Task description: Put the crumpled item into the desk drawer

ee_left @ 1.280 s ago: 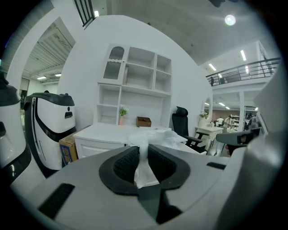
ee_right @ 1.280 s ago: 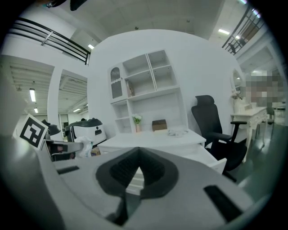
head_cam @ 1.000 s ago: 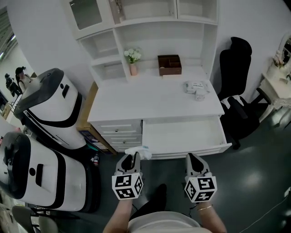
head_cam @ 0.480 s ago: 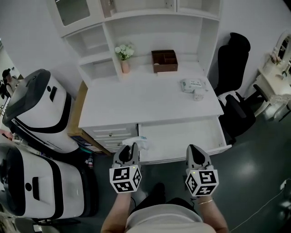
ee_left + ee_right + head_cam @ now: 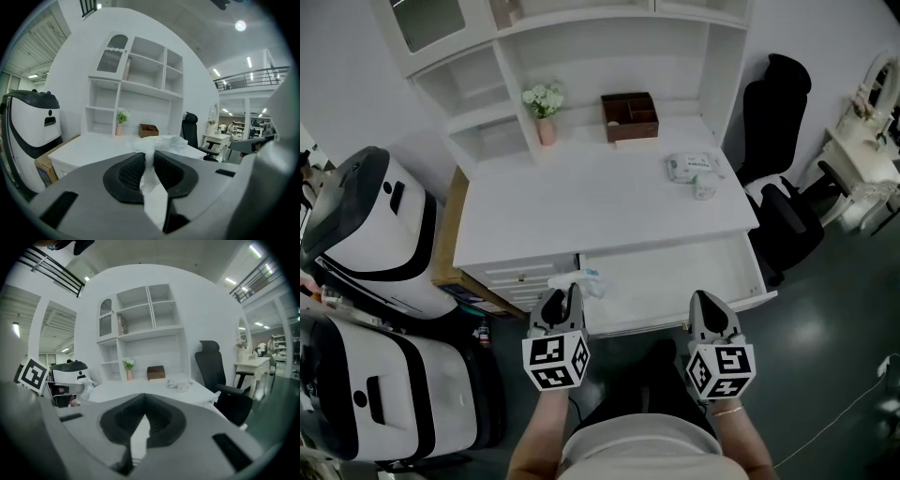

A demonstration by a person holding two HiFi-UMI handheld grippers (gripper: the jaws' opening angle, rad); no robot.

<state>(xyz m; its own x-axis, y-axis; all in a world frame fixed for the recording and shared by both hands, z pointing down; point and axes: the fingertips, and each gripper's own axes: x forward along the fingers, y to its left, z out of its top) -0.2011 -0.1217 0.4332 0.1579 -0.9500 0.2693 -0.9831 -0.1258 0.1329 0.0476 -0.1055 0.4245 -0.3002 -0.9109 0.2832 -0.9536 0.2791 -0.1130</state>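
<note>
**Crumpled item pinched in left tongs at the drawer's left front corner**

The left tongs (image 5: 566, 292) are closed on the crumpled item (image 5: 582, 280). It is a thin, white, wrinkled wad. In the left gripper view the dark pads clamp its narrow waist. A bunched puff stands out past the tips, and a flat strip hangs down behind them.

From the head view the wad shows over the left front corner of the open drawer (image 5: 670, 274). It is just right of the bank of small closed drawers (image 5: 521, 276). Whether it touches the drawer's rim cannot be told. The drawer is pulled out from under the right part of the table (image 5: 591, 202), and its white inside is bare.

The right tongs (image 5: 709, 307) are held in front of the drawer's right part, near its front edge. In the right gripper view the tips meet with nothing between them.

A brown box (image 5: 629, 115) stands at the back of the table. A vase (image 5: 544, 111) of pale flowers stands to the left of it, under the shelves (image 5: 581, 37). A white packet (image 5: 691, 166) lies near the table's right edge. A black chair (image 5: 780, 183) stands to the right of the table. Two white and black machines (image 5: 361, 230) stand to its left. The person's forearms show at the bottom of the head view, one behind each marker cube.
</note>
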